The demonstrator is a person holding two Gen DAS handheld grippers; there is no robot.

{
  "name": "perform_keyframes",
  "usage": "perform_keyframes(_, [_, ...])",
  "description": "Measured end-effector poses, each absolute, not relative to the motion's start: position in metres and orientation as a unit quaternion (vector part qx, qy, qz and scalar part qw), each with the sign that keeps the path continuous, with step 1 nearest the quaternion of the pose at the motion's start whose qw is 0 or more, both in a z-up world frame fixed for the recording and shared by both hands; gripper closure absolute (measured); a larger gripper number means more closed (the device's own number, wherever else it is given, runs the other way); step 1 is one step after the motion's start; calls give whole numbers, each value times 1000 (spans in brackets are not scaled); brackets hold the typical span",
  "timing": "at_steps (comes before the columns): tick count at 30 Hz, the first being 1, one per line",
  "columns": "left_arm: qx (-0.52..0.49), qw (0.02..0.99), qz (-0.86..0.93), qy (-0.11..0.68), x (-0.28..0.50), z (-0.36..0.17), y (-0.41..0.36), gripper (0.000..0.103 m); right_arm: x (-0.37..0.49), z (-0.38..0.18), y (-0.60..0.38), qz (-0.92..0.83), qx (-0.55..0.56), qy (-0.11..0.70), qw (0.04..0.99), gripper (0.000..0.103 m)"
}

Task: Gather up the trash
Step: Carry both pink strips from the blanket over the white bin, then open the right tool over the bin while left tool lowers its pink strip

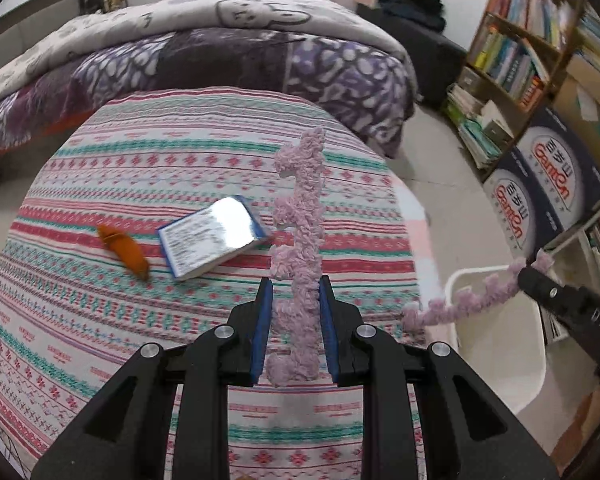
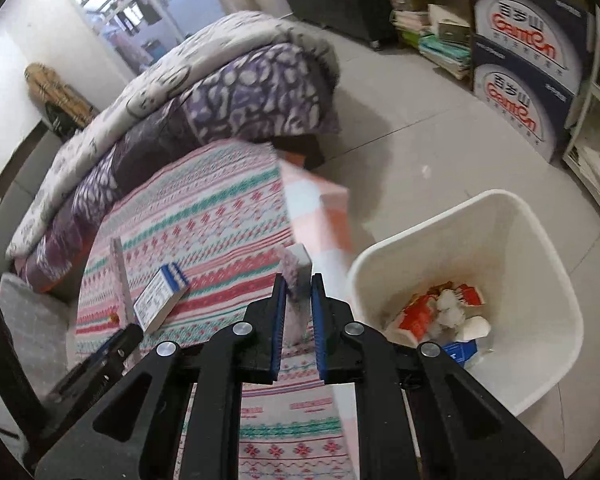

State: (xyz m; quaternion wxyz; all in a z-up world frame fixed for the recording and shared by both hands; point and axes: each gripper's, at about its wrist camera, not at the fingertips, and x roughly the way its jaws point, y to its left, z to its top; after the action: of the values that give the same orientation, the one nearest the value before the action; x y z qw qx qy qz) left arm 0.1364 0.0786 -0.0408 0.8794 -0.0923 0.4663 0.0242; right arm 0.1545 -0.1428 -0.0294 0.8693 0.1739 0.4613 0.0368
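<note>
Two fuzzy pink strips (image 1: 300, 248) clamped beside bed edge (image 2: 288, 208).

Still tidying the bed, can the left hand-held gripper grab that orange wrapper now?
Probably not: the left hand-held gripper is shut on pink fuzzy yarn, though the orange wrapper lies uncovered.

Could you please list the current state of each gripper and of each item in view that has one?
left gripper: shut on a pink fuzzy strip, held up.
right gripper: shut on another pink fuzzy strip.
white bin: upright on the floor, open, partly filled with trash.
blue-and-white box: lying closed on the striped bedspread.
orange scrap: lying loose on the bedspread.
</note>
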Motion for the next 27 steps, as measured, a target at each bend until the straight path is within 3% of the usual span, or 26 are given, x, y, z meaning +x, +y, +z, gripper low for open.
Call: perform_keyframes(27, [-59,882,-67,463,146,-41,-29,79,137,-21,-272,-83,218,433,871,91])
